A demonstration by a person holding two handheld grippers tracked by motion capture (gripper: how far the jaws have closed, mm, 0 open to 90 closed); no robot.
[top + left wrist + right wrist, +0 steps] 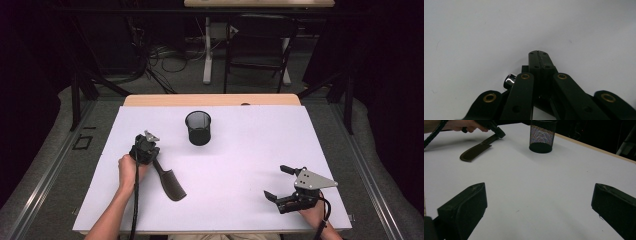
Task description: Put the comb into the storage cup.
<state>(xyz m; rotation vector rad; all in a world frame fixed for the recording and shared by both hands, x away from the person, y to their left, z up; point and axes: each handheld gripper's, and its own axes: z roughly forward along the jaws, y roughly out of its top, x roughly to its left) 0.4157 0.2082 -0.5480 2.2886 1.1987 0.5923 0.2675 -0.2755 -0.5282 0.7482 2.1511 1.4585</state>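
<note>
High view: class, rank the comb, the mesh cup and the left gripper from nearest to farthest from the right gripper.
Measured from the right gripper, at the table's lower right:
1. Comb, lying left of centre; its wide end points that way.
2. Mesh cup, upright toward the table's far middle.
3. Left gripper, at the left, shut on the comb's handle.

Comb (169, 181) — dark brown, near black, plain. Cup (198, 128) — black wire mesh, fine grid pattern, solid black base. Left gripper (145, 148) — black, grey plate on top; brass-coloured rivets on black jaws, shiny silver stud beside them. Right gripper (279, 184) — black, grey plate. Table (250, 150) — plain white sheet, light wood edge at far side.
</note>
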